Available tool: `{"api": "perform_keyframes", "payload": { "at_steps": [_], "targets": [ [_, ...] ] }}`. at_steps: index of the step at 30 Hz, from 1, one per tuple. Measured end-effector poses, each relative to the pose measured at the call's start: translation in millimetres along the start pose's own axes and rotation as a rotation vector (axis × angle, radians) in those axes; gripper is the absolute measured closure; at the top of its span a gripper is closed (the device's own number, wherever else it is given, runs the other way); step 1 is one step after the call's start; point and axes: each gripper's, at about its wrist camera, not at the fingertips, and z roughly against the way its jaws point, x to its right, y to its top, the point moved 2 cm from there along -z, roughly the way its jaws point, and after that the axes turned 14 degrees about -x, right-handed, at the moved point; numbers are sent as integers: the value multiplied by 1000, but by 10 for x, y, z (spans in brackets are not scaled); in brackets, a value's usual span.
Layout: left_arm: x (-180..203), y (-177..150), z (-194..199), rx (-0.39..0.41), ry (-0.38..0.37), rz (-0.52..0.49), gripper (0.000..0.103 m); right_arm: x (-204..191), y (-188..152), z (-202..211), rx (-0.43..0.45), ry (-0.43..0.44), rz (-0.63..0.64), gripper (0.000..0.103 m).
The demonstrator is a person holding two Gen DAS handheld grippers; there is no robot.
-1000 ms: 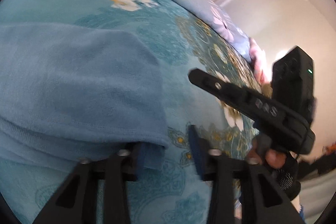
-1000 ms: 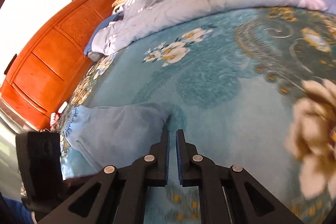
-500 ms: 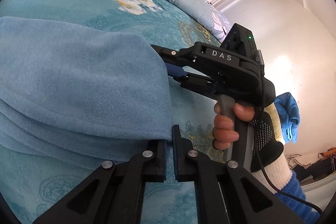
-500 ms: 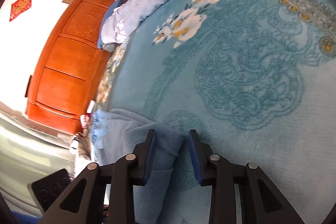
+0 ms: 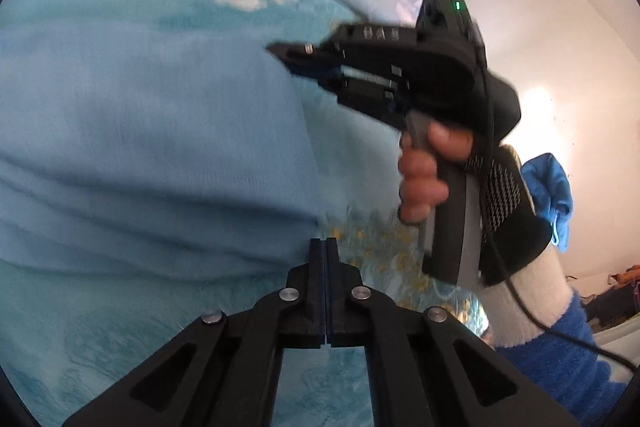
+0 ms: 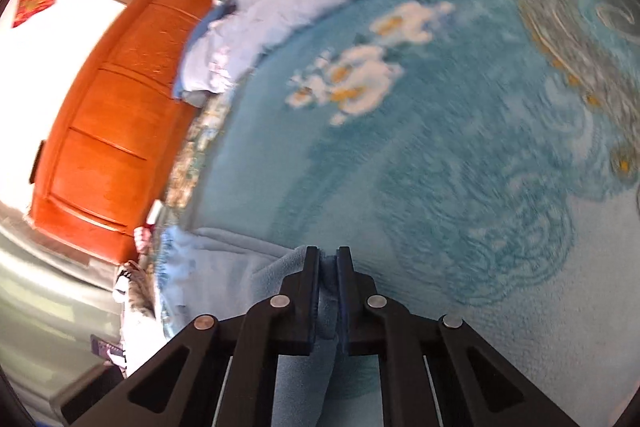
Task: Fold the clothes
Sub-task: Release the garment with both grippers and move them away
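R claw (image 6: 328, 259) closing on blue garment (image 6: 280, 267); L claw (image 5: 325, 247) fully closed, grip unclear.

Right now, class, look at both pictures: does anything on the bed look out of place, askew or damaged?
Nothing looks damaged or spilled. The light blue garment lies on the patterned bedspread with loose, uneven folds, which suits folding in progress. The right tongs are closing with its edge between them; the left tongs are shut beside its corner.

Bright daylight, motion blur (fisheye-warped)
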Motion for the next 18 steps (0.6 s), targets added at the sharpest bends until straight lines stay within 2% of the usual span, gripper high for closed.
{"api": "perform_keyframes", "payload": {
  "at_steps": [3,5,8,9,10,12,13,14,15,16,17,18],
  "targets": [
    [11,-47,-15,8,1,-11,103,60,-31,7,7,8,-20,94],
    [-3,-42,40,23,-9,-7,103,10,-59,63,17,-12,1,90],
    [-28,-36,138,49,-27,-4,103,-93,-100,225,62,-114,31,89],
    [-40,-36,180,60,-33,-4,103,-108,-131,300,83,-131,27,79],
    [-52,-36,222,71,-40,-5,103,-123,-161,376,104,-147,24,58],
    [-79,-54,297,85,-45,-8,103,-143,-264,517,149,-152,4,37],
    [-100,-58,335,92,-47,-12,98,-155,-335,577,172,-137,-4,28],
    [-121,-62,373,99,-49,-17,84,-165,-423,609,191,-131,-16,23],
    [-148,-55,423,109,-52,-17,73,-175,-511,642,211,-125,-28,13],
    [-184,-90,483,125,-62,-18,51,-185,-599,674,229,-118,-40,4],
    [-221,-129,544,142,-73,-18,40,-190,-677,680,239,-119,-54,0],
    [-268,-163,625,164,-78,-18,39,-186,-760,678,235,-112,-67,0]
  ]
}}
